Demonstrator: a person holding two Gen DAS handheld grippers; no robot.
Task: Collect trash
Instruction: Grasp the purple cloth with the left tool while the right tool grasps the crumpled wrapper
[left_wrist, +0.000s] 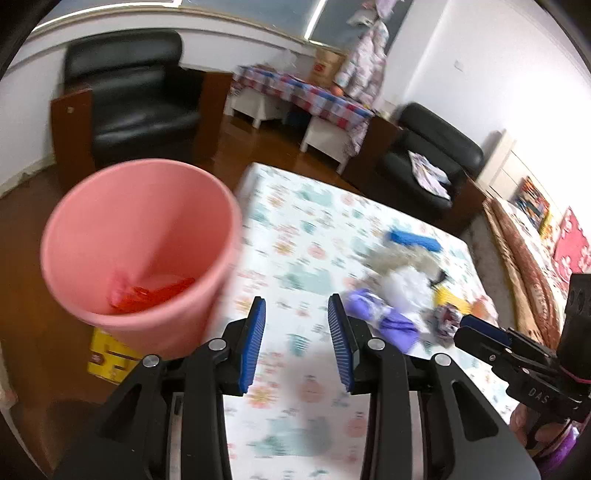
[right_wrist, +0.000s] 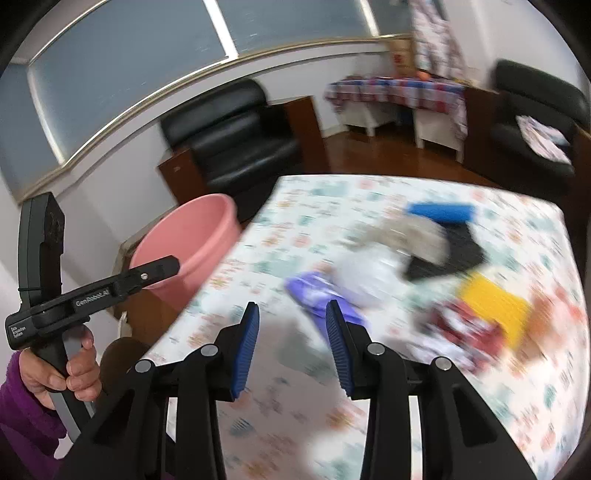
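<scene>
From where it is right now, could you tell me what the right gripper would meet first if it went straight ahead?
Probably the crumpled purple plastic wrapper on the patterned table mat; the open right gripper points just left of it, though blur leaves depth unclear.

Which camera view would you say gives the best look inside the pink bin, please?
The left wrist view: it looks down into the pink bin and shows red trash at the bottom. The right wrist view shows only its rim and outer wall, partly behind the left gripper.
</scene>
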